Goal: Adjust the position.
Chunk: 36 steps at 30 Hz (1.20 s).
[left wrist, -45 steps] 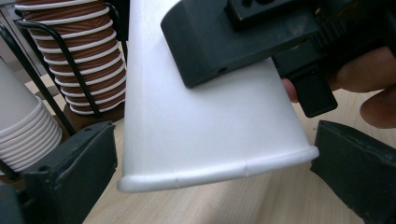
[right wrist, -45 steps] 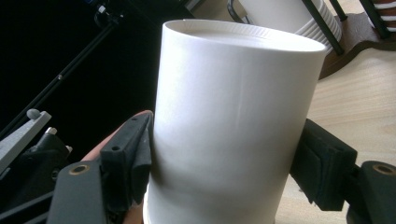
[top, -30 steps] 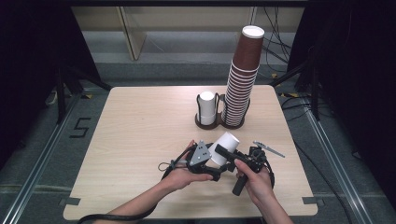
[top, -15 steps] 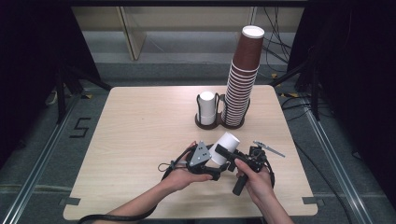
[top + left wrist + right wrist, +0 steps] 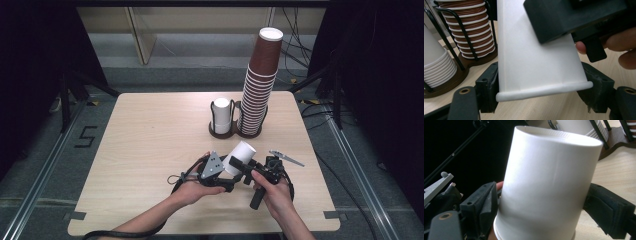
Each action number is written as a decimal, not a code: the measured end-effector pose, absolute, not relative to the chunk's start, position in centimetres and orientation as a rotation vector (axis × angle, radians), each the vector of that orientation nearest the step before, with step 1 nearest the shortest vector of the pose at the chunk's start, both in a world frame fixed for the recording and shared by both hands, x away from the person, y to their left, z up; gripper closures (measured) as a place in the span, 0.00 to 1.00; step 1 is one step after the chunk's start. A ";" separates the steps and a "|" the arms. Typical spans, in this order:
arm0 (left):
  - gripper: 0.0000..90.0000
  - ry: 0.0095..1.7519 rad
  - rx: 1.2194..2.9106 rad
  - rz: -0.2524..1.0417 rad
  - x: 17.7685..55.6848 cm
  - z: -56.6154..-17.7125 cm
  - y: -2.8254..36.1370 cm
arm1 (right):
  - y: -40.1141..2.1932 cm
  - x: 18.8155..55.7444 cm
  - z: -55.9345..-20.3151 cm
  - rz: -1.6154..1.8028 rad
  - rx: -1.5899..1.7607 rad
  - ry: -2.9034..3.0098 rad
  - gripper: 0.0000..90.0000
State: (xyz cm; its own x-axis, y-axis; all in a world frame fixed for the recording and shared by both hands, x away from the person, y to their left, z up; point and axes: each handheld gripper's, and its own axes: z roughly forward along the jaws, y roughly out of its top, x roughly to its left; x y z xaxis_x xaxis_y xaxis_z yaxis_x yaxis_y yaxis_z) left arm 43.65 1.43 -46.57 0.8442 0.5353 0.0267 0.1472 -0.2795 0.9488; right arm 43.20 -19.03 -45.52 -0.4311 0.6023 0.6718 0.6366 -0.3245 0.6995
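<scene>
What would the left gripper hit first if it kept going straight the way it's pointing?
Past the white cup between its jaws, the left gripper would probably first meet the right gripper, which crosses close above the cup; depth is hard to judge.

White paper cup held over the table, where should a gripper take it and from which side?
Probably across the white paper cup just above its rolled rim, coming from the open end: the rim is stiffest and the tapered wall widens there. The left gripper has just been closing there, cup between its jaws.
</scene>
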 end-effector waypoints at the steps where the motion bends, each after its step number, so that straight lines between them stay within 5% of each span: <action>1: 0.30 0.516 1.848 0.412 43.6 -46.5 1.6 | -19.1 43.2 -45.4 -1.909 -1.652 -1.824 0.13; 13: 0.31 0.483 1.884 0.412 43.6 -45.9 3.1 | -20.2 42.3 -44.7 -1.887 -1.576 -1.934 0.06; 36: 0.32 0.361 2.010 0.395 42.8 -43.9 6.7 | -22.7 41.6 -44.7 -1.712 -1.152 -2.552 0.12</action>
State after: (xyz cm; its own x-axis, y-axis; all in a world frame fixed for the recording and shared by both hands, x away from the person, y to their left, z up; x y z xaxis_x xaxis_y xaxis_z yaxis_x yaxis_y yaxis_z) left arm 42.83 6.70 -43.94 0.9016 0.4154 0.1210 0.0840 -0.4424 0.8929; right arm 41.59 -22.67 -44.70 -0.7448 0.6165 0.2554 0.4703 0.2135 0.8563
